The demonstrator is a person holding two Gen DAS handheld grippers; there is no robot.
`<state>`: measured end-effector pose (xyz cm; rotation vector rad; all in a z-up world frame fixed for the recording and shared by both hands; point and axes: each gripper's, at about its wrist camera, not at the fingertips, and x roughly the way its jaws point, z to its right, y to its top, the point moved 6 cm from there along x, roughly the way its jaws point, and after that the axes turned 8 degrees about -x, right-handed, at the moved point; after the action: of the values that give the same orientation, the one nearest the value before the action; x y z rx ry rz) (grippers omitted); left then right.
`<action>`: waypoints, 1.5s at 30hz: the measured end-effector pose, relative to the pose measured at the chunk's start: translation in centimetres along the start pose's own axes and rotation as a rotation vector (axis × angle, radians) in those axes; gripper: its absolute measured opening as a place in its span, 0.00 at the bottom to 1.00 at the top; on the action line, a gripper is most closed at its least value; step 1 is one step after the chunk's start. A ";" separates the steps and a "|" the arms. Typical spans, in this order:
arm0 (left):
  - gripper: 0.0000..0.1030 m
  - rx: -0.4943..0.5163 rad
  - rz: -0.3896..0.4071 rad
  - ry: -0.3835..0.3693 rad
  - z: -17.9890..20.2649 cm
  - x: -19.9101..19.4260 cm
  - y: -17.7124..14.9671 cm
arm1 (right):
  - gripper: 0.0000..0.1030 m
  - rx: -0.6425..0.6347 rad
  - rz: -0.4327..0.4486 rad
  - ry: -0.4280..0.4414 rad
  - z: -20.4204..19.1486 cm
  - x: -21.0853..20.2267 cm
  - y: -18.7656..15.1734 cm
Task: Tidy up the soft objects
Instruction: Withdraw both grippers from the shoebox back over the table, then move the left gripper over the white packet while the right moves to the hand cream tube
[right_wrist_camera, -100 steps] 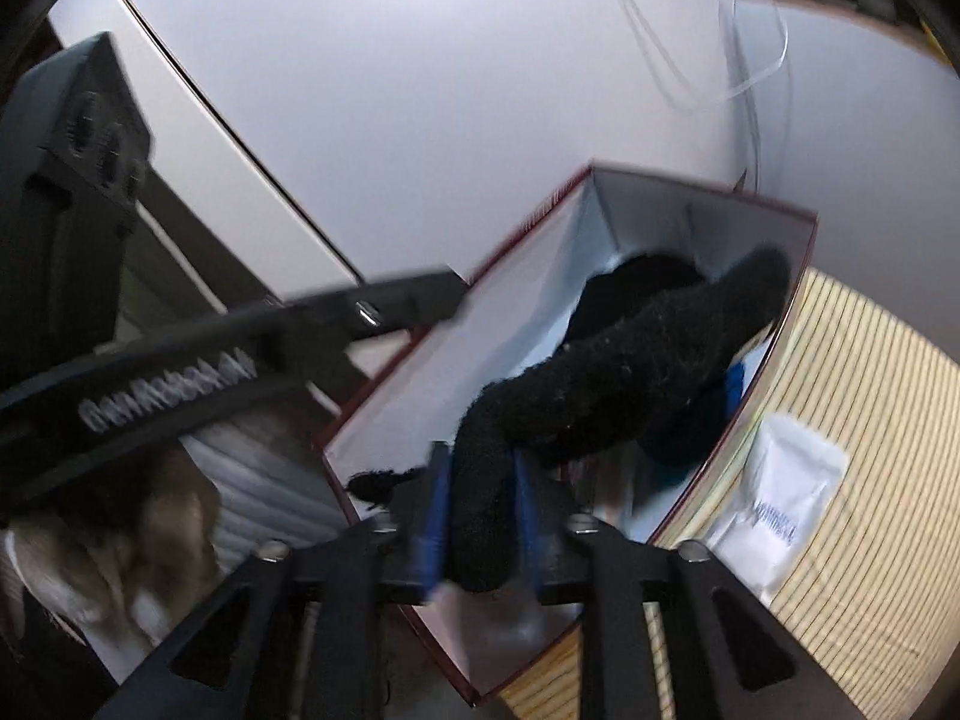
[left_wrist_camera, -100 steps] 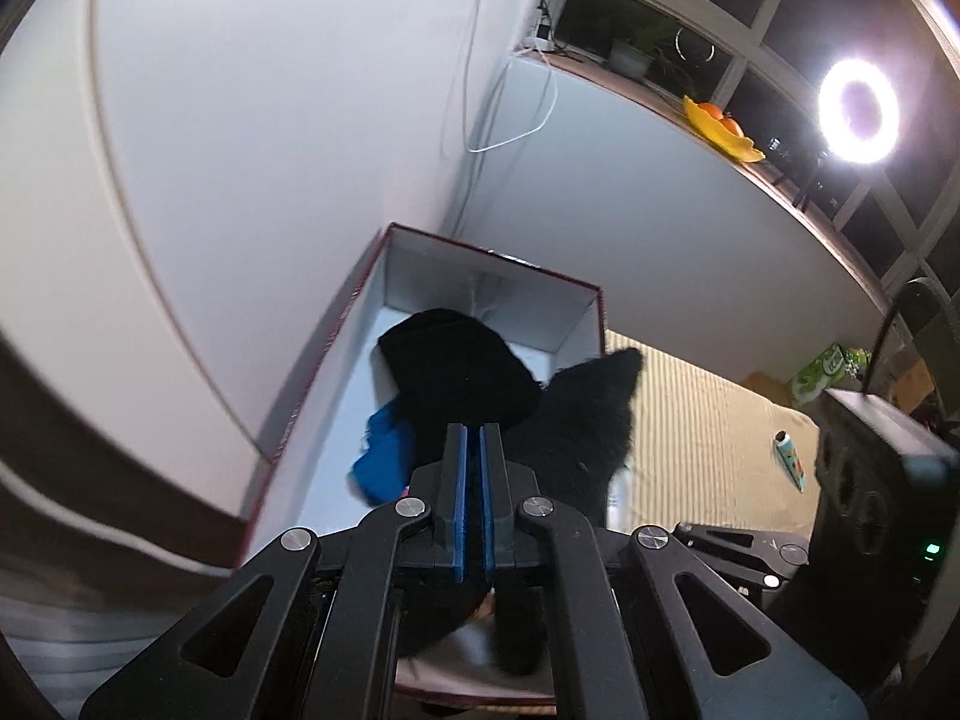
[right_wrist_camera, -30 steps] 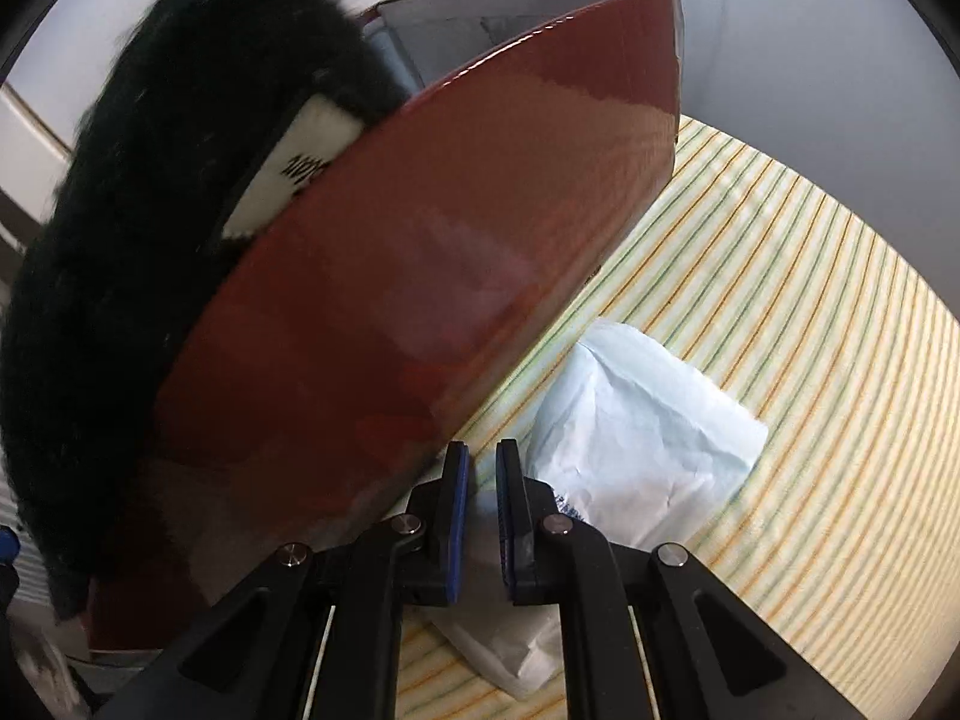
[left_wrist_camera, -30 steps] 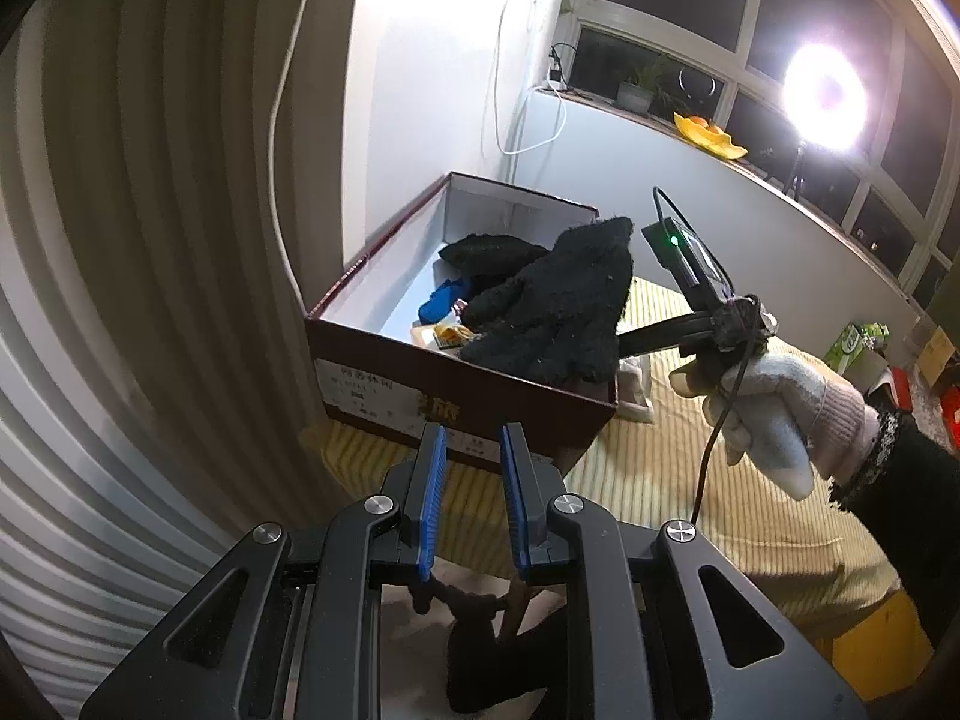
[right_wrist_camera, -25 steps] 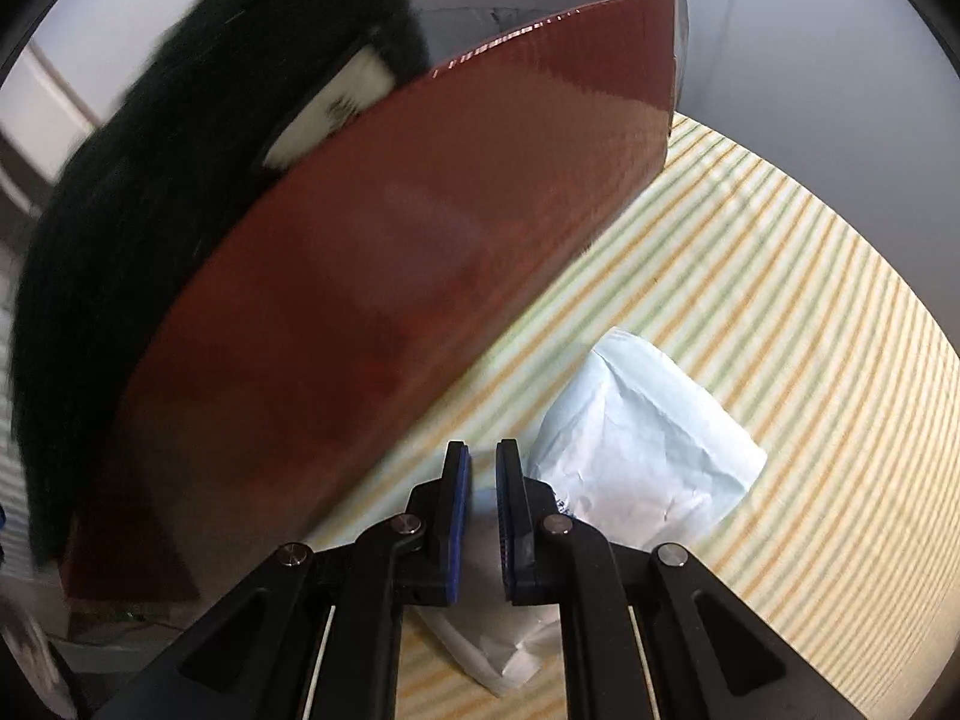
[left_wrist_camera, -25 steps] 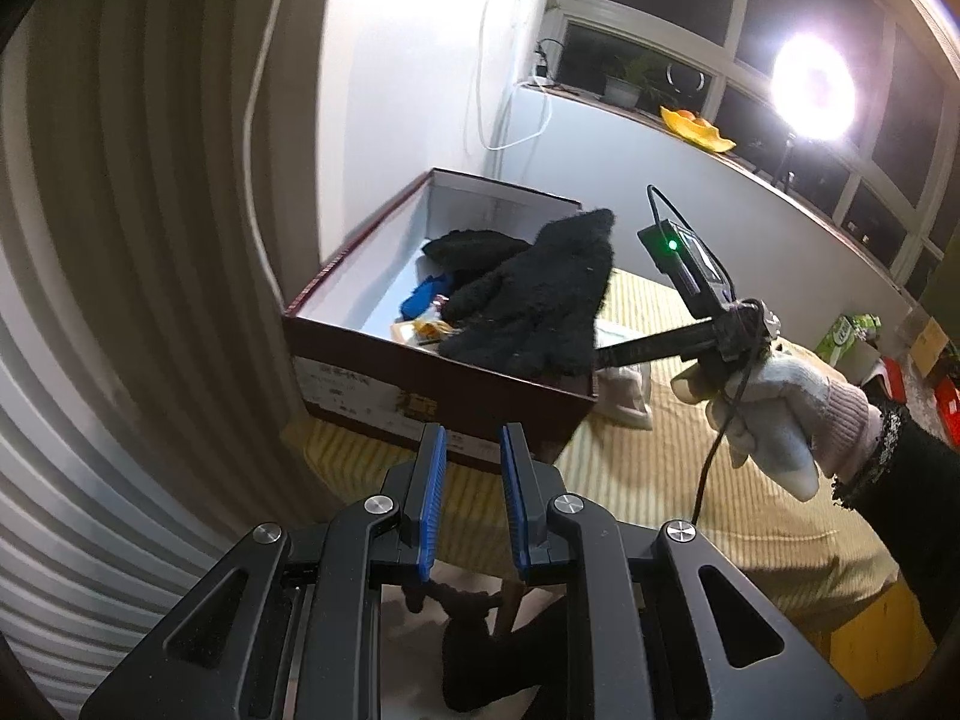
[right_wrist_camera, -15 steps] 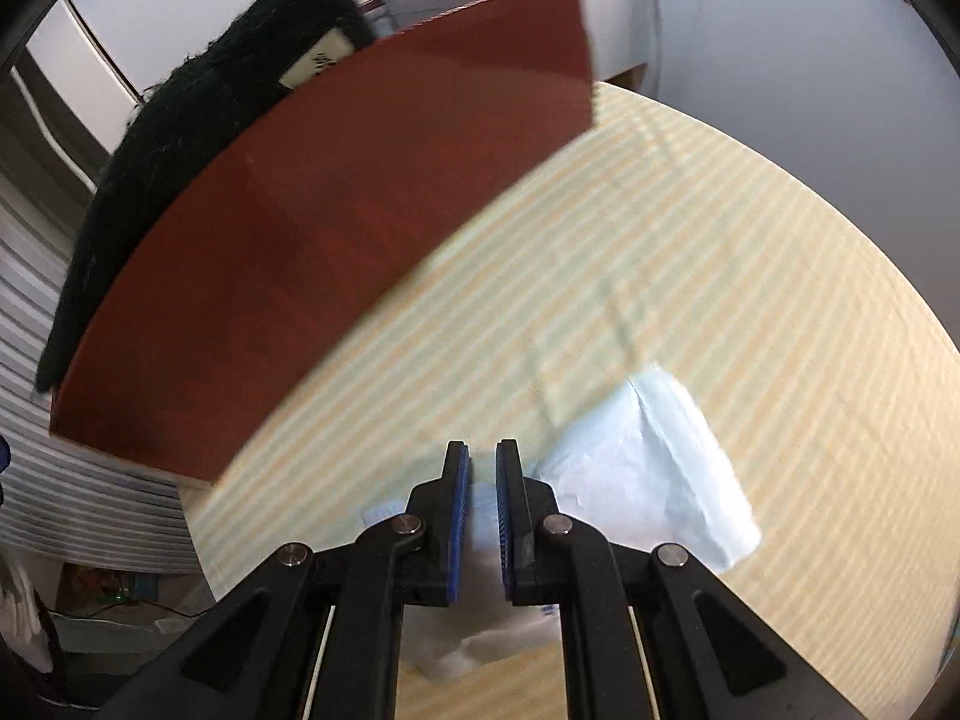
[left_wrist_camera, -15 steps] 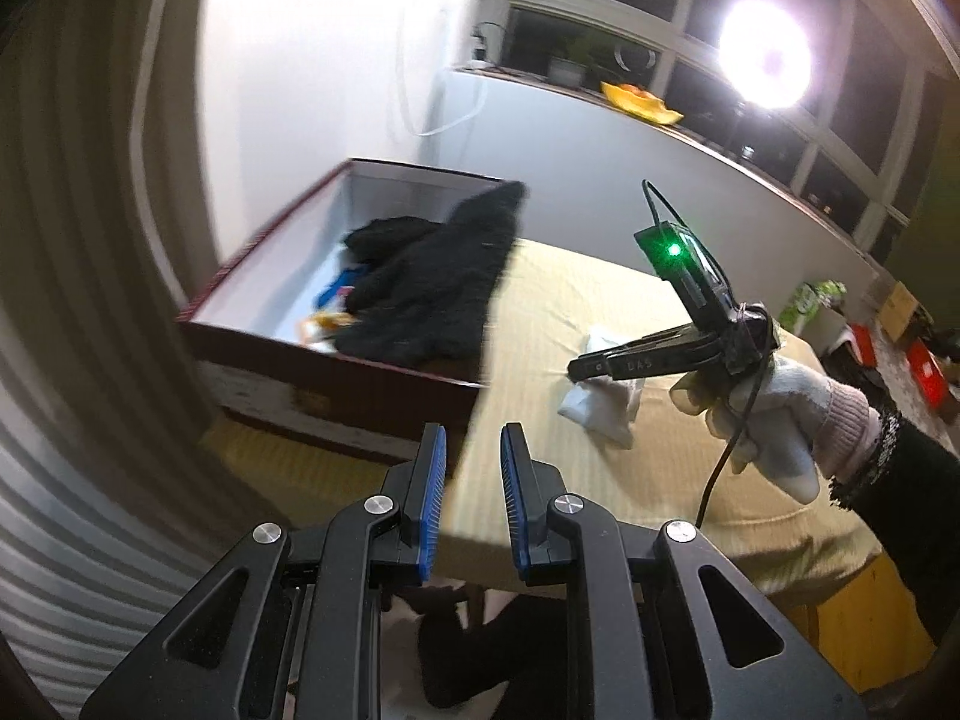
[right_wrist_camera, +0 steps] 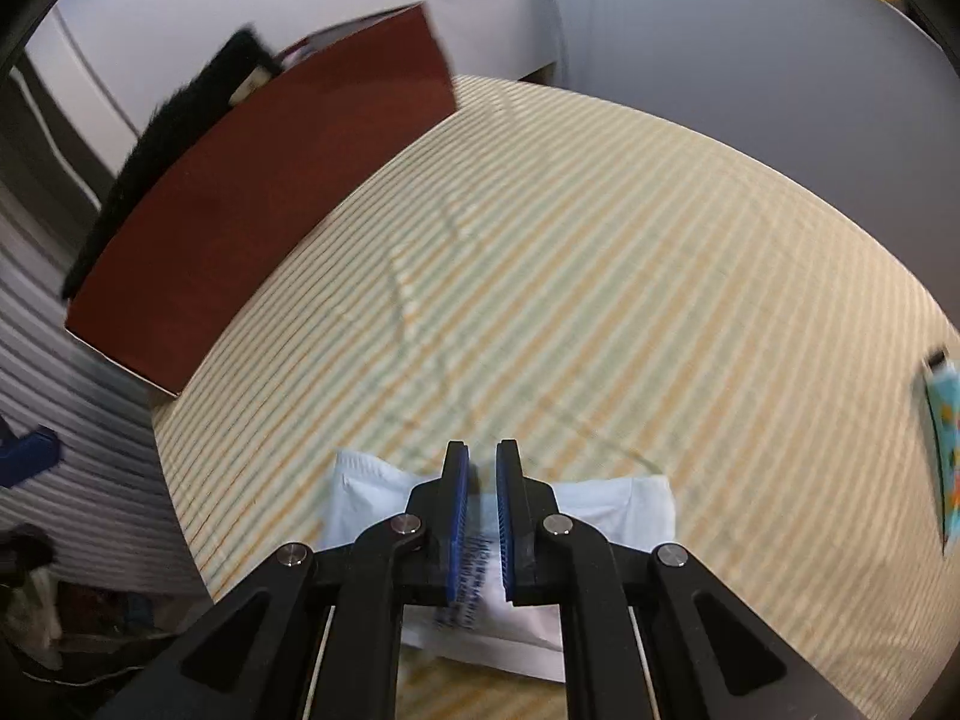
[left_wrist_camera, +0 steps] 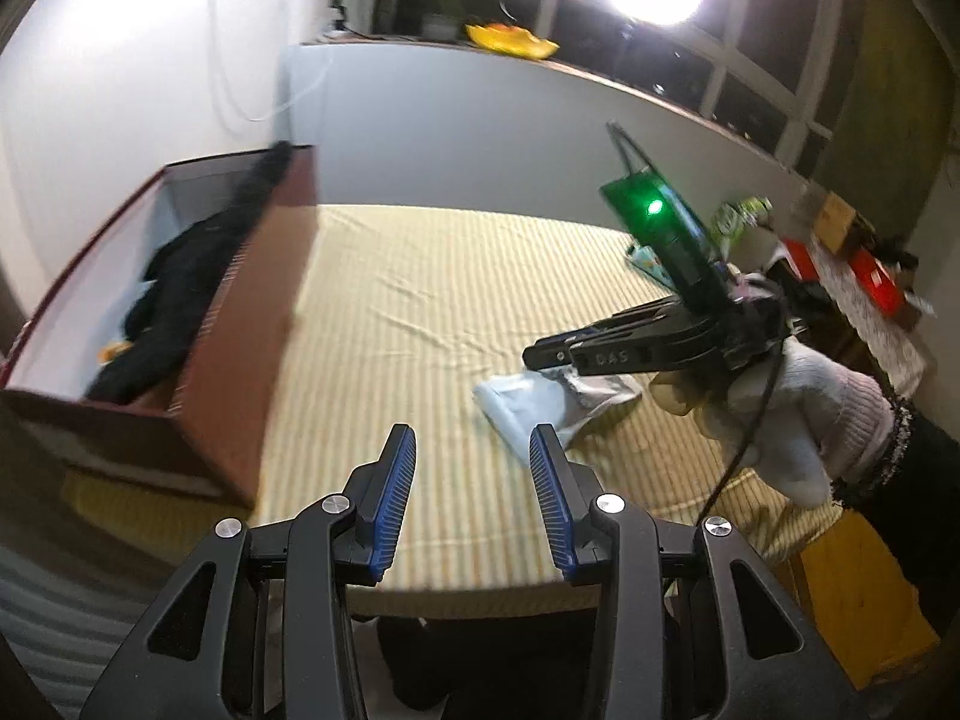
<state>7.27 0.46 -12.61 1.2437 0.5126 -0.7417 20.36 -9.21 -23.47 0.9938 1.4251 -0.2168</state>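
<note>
Left wrist view: the left gripper (left_wrist_camera: 474, 450) has just been opening, nothing is held between its jaws. The white pouch (left_wrist_camera: 528, 402) is seen just ahead and right of it, under the right gripper (left_wrist_camera: 534, 357). The red box (left_wrist_camera: 240, 324) sits off to the left, black gloves (left_wrist_camera: 174, 300) draped over its rim.

Right wrist view: the right gripper (right_wrist_camera: 482, 468) is nearly closed and empty, with the pouch (right_wrist_camera: 372, 498) directly beneath. Probably the slick pouch gets pushed along the striped cloth (right_wrist_camera: 600, 300) if it's approached too flat.
</note>
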 end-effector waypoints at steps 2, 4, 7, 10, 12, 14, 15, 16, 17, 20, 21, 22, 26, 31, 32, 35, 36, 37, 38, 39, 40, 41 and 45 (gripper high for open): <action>0.37 0.029 -0.015 -0.001 1.1 0.9 0.1 | 0.09 0.050 0.025 0.022 1.2 -1.5 -0.9; 0.41 0.050 -0.021 -0.002 1.8 1.4 0.0 | 0.17 0.082 0.058 0.028 1.9 -2.9 -1.8; 0.43 0.083 -0.028 -0.002 2.7 2.3 0.0 | 0.42 0.125 0.114 0.032 2.7 -5.1 -3.7; 0.43 0.099 -0.038 -0.008 3.3 2.9 0.0 | 0.45 0.171 0.164 0.035 3.4 -7.6 -5.5; 0.43 0.118 -0.046 -0.009 3.6 3.4 0.1 | 0.50 0.191 0.186 0.029 3.9 -7.6 -5.2; 0.46 0.148 -0.055 -0.011 3.6 3.9 0.2 | 0.53 0.213 0.214 0.018 4.8 -8.5 -5.9; 0.51 0.162 -0.057 -0.014 3.7 4.1 0.1 | 0.54 0.222 0.225 0.012 5.1 -8.7 -6.2; 0.54 0.178 -0.060 -0.015 3.8 4.3 0.1 | 0.55 0.235 0.237 -0.003 5.6 -9.4 -6.9; 0.54 0.193 -0.063 -0.013 3.9 4.4 0.0 | 0.55 0.245 0.246 -0.019 5.9 -10.1 -7.5; 0.54 0.241 -0.074 -0.011 4.1 5.1 -0.2 | 0.55 0.280 0.282 -0.056 7.2 -11.5 -9.2; 0.54 0.255 -0.082 -0.012 4.1 5.5 -0.3 | 0.55 0.300 0.293 -0.062 7.6 -11.5 -9.4; 0.54 0.274 -0.094 -0.013 4.3 5.8 -0.4 | 0.55 0.319 0.303 -0.062 8.0 -11.1 -9.3; 0.55 0.397 -0.133 -0.013 5.8 7.3 -0.8 | 0.62 0.334 0.326 -0.090 8.9 -12.1 -11.1; 0.62 0.563 -0.190 0.003 7.8 9.8 -1.5 | 0.63 0.329 0.300 -0.128 9.9 -12.5 -12.0; 0.62 0.585 -0.200 0.011 8.0 10.3 -1.6 | 0.63 0.327 0.289 -0.136 10.2 -12.6 -12.1; 0.62 0.635 -0.247 0.024 8.3 11.9 -2.1 | 0.63 0.310 0.253 -0.157 11.2 -13.2 -12.2; 0.62 0.641 -0.251 0.028 8.3 12.2 -2.2 | 0.63 0.306 0.252 -0.165 11.6 -13.5 -12.1; 0.62 0.647 -0.250 0.037 8.4 12.6 -2.1 | 0.63 0.302 0.252 -0.171 12.0 -13.8 -12.0; 0.62 0.654 -0.248 0.046 8.4 13.0 -2.0 | 0.63 0.300 0.252 -0.171 12.4 -14.1 -11.8; 0.62 0.655 -0.242 0.054 8.4 13.4 -1.7 | 0.63 0.299 0.252 -0.168 12.6 -14.0 -11.5; 0.64 0.645 -0.239 0.055 8.4 13.7 -1.4 | 0.63 0.298 0.253 -0.165 12.9 -14.1 -11.3; 0.65 0.631 -0.241 0.047 8.4 13.9 -1.2 | 0.63 0.300 0.253 -0.166 13.3 -14.2 -11.1; 0.66 0.536 -0.269 0.011 8.0 15.0 0.0 | 0.63 0.311 0.259 -0.165 14.5 -14.5 -10.6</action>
<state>16.90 -10.54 -21.18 1.6943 0.5129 -1.1498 20.80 -31.50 -17.68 1.3716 1.1194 -0.3279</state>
